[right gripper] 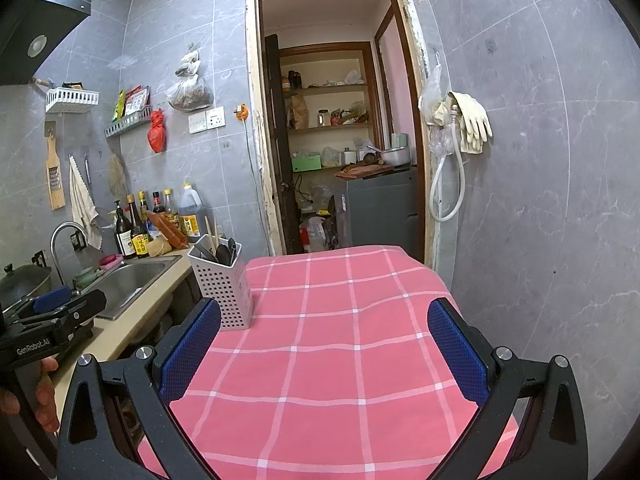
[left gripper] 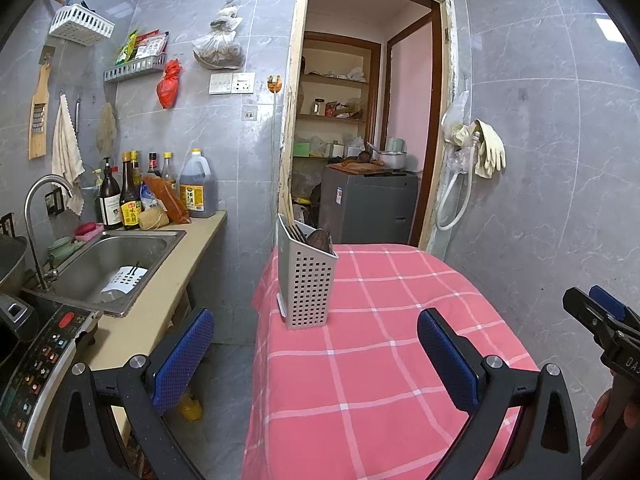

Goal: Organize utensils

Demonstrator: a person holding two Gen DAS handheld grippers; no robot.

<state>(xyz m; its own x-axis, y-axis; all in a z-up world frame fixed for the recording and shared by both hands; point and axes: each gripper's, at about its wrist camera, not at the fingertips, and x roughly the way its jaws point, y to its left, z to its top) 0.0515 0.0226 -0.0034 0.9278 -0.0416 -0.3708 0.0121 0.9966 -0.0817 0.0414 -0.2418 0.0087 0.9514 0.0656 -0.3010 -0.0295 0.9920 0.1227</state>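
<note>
A grey perforated utensil holder [left gripper: 306, 284] stands upright at the far left corner of the pink checked table [left gripper: 380, 360]. Dark spoons and chopsticks stick out of its top [right gripper: 218, 246]. It also shows in the right wrist view [right gripper: 224, 284]. My left gripper [left gripper: 316, 360] is open and empty, held above the table's near left side, short of the holder. My right gripper [right gripper: 324, 354] is open and empty over the middle of the table [right gripper: 340, 320]. Each gripper shows at the edge of the other's view [left gripper: 600, 316] [right gripper: 52, 312].
A counter with a steel sink [left gripper: 108, 268], a tap [left gripper: 40, 216] and sauce bottles [left gripper: 160, 192] runs along the left. A stove panel [left gripper: 40, 360] is at the near left. An open doorway [left gripper: 360, 120] lies behind the table. A tiled wall [left gripper: 560, 160] is on the right.
</note>
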